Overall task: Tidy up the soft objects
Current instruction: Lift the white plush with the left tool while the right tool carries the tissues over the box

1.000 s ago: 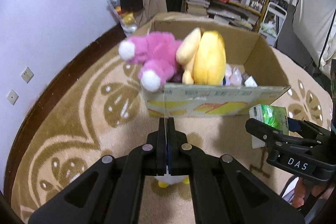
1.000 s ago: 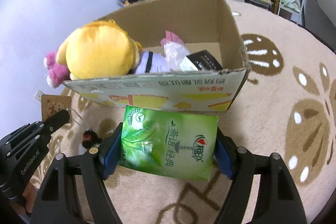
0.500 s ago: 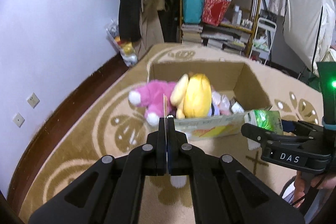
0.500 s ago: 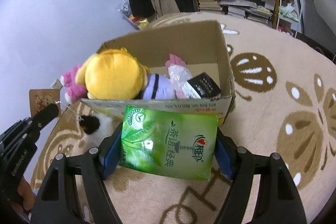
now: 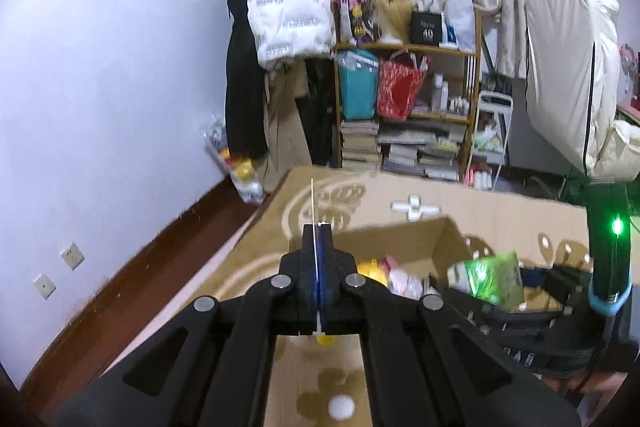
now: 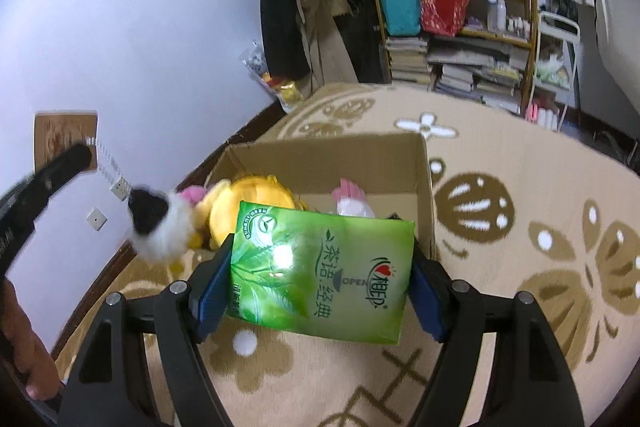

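I see the box (image 6: 340, 163) holding a yellow plush (image 6: 256, 199) and pink packets (image 6: 352, 199). My right hand-held gripper (image 6: 320, 283) clamps a green pack (image 6: 320, 271); my left hand-held gripper (image 5: 318, 247) is pinched closed on a thin tag (image 5: 313, 203).

From the left wrist we look forward and slightly down along closed fingers, across the rug (image 5: 256, 263) toward the shelf (image 5: 408, 47). From the right wrist we sit close above the cardboard box (image 6: 332, 163), facing the same wall. Both views share box, rug and shelf.
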`<state>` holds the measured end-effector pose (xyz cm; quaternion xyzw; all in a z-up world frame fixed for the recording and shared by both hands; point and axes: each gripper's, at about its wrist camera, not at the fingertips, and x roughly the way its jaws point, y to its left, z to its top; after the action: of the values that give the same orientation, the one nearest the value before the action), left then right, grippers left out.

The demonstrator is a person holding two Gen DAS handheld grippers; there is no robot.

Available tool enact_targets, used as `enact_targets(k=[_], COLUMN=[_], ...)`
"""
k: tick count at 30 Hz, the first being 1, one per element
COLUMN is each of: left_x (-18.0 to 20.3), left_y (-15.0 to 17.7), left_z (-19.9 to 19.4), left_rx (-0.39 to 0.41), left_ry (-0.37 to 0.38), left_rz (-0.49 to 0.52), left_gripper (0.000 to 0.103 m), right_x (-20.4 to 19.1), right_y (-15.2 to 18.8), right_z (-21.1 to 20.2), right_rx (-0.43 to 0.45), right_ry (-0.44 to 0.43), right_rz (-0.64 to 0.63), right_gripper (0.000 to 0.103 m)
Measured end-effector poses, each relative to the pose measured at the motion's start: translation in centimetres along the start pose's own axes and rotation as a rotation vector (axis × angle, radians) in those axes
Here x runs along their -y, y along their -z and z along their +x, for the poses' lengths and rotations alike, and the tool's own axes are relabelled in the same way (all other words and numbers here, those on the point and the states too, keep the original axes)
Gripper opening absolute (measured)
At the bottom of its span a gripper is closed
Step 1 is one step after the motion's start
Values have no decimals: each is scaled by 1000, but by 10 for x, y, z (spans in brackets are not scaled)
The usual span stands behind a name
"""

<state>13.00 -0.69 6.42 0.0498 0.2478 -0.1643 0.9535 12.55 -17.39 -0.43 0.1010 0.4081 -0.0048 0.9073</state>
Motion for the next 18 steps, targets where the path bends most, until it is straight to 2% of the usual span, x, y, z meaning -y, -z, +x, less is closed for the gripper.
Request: enact_targets(k=[4, 10, 18], left_x=[3, 7, 6], left_y=[-18, -31, -41], left_z=[6, 26, 59], left_rx=[36, 55, 62], left_ry=[-2, -31, -22], left_rz=[0, 35, 21], left_gripper=[0, 0, 0], right_x=[-1, -2, 5], right_y=[-8, -18, -28], right_z=[5, 17, 34], right_rx=[8, 6, 6], right_ry=[1, 3, 8], right_rz=[-13, -30, -38], right_gripper=[81, 81, 81])
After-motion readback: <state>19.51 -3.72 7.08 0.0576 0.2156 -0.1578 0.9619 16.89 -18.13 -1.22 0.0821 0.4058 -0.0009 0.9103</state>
